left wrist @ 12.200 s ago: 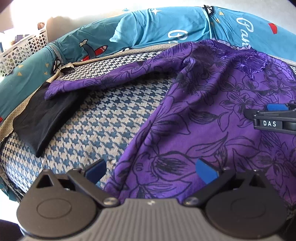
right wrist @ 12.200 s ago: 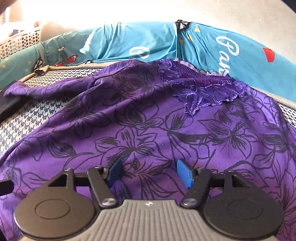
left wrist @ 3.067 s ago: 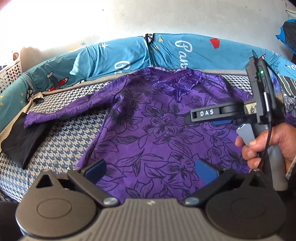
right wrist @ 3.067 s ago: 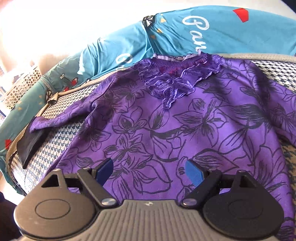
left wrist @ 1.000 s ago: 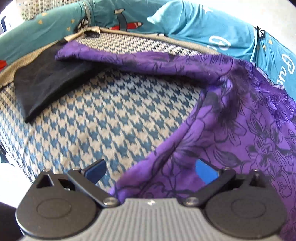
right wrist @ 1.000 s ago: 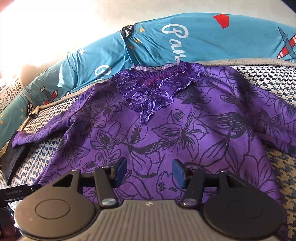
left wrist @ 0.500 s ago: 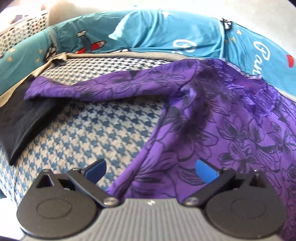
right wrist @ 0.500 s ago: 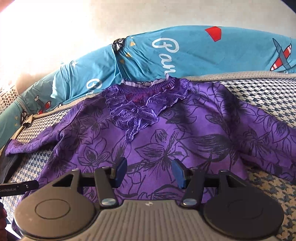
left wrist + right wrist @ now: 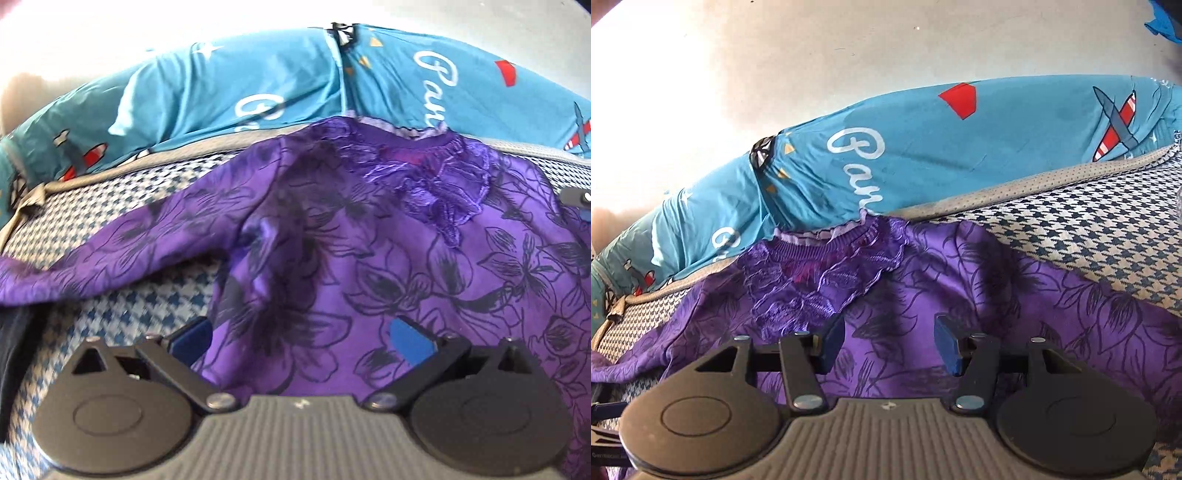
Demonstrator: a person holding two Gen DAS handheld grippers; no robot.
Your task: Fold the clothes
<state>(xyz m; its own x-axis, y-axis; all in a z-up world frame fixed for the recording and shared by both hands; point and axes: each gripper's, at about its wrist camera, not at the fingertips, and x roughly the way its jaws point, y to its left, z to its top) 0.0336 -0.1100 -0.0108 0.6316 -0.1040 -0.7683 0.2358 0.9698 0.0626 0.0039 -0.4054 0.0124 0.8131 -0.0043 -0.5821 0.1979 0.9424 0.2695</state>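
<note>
A purple top (image 9: pixel 424 266) lies face up, unfolded, on the checked bed (image 9: pixel 1089 229). Both grippers have swung from its hem toward the shoulders, the left gripper (image 9: pixel 301 339) wide open, the right gripper (image 9: pixel 890 343) half open, both empty; folding seems about to begin.

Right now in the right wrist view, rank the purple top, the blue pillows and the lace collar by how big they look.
1. Purple top and blue pillows: each spans most of the view, too alike to rank; the top lies nearer.
2. Lace collar: clearly smallest.
</note>
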